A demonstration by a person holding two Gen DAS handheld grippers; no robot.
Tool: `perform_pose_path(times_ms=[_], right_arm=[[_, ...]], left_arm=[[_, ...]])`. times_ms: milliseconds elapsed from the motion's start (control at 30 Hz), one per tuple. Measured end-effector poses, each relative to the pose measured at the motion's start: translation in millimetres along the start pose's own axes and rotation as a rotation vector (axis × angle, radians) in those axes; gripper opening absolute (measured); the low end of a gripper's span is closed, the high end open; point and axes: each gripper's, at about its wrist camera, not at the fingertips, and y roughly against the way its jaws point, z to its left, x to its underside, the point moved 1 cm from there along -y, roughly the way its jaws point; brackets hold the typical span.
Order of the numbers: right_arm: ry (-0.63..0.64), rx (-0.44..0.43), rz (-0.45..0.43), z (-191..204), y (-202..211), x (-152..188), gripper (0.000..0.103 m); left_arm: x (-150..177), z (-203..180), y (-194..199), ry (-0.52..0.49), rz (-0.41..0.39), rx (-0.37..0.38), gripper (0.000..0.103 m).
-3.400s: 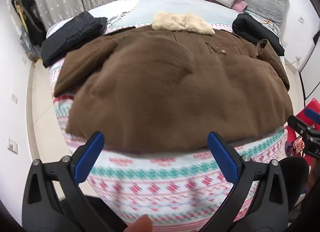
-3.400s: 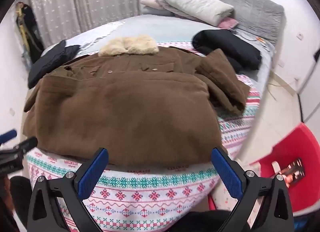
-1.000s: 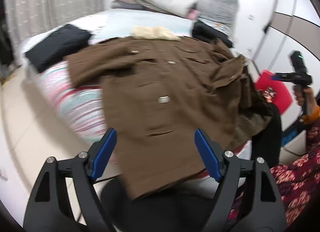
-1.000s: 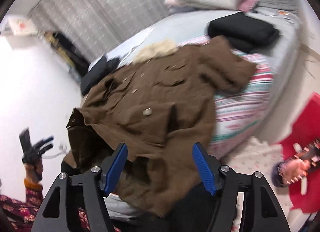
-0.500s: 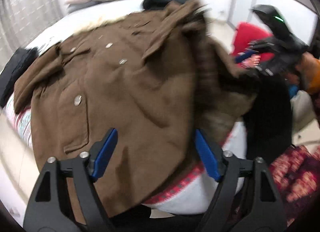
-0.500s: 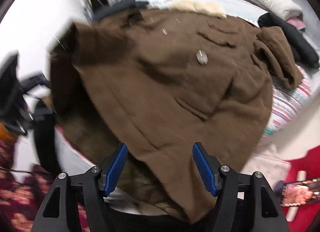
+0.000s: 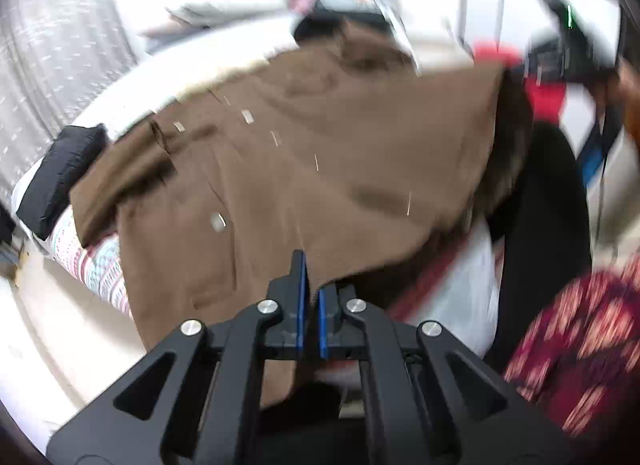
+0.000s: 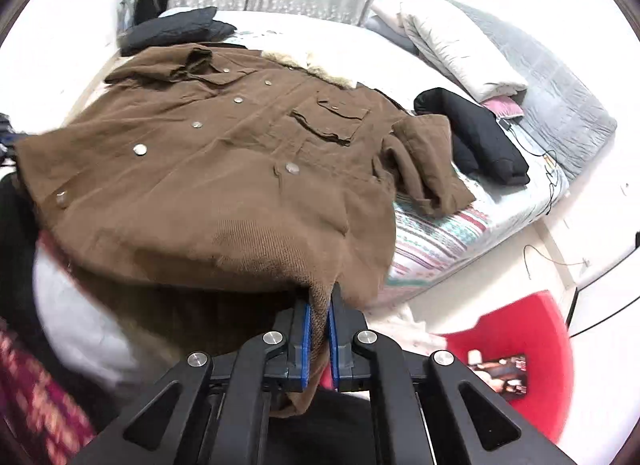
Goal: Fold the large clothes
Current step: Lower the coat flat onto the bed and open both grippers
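A large brown coat (image 8: 224, 169) with a pale fur collar (image 8: 308, 63) and metal snaps lies face up across the foot of the bed; it also shows blurred in the left wrist view (image 7: 320, 169). My right gripper (image 8: 319, 325) is shut on the coat's bottom hem near its right corner. My left gripper (image 7: 310, 305) is shut on the hem at the other corner. The hem hangs off the bed between both grippers. One sleeve (image 8: 424, 161) lies folded at the coat's right side.
The bed (image 8: 440, 233) has a patterned cover. Folded black garments lie on it at the left (image 8: 176, 31) and right (image 8: 476, 141). Pillows (image 8: 460, 45) sit at the head. A red basket (image 8: 508, 353) stands on the floor at right. The person's patterned clothing (image 7: 572, 345) is close by.
Both grippers were open over the coat; now each has closed on the coat's bottom hem. The views swung fast, and the left one is blurred.
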Motion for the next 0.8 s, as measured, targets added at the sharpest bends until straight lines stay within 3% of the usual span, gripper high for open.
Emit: perform_pose_path(times_ms=[133,200,233,267,300,333,367,433,467,567,633,800], right_arm=[[0.157,-0.024,0.222,8.0,-22.7,27.8,0.008],[0.187,-0.049,0.306,13.6,-31.3,43.0,0.009],[0.184,-0.063,0.308,14.4,-30.9,47.4,0.010],[0.171,-0.094,0.290,11.3,-25.4,45.7,0.011],[0.161,-0.112,0.269,8.9,-20.7,42.3,0.015],[0.143,-0.140,0.221,5.1,-12.0,34.9,0.023],[0.131,-0.157,0.182,5.0,-4.5,26.8,0.029],[0.106,-0.182,0.102,3.1,4.4,12.6,0.060],[0.088,-0.193,0.050,4.4,6.4,0.5,0.063],[0.043,-0.258,-0.026,8.4,-11.0,-39.8,0.065],[0.024,-0.295,-0.054,18.5,-30.4,-67.0,0.065],[-0.061,-0.396,-0.021,43.0,-96.5,-118.1,0.065]], left_arm=[[27.0,-29.8,-40.2,-0.139,0.215,0.059,0.007],[31.1,-34.6,-33.7,-0.170,0.201,0.057,0.009],[30.4,-32.4,-26.1,-0.160,0.180,0.072,0.017],[27.6,-26.1,-17.9,-0.131,0.155,0.085,0.036],[24.0,-18.7,-10.5,-0.097,0.126,0.088,0.048],[19.0,-7.6,-1.5,-0.052,0.081,0.086,0.071],[13.3,5.2,7.1,-0.002,0.030,0.082,0.081],[0.8,32.8,16.6,0.103,-0.041,0.097,0.081],[-5.0,43.4,17.6,0.153,-0.062,0.108,0.081],[-28.9,72.1,8.3,0.293,-0.149,0.137,0.081],[-47.3,80.5,-11.2,0.317,-0.176,0.153,0.081],[-71.1,80.4,-85.3,0.290,-0.108,0.126,0.081]])
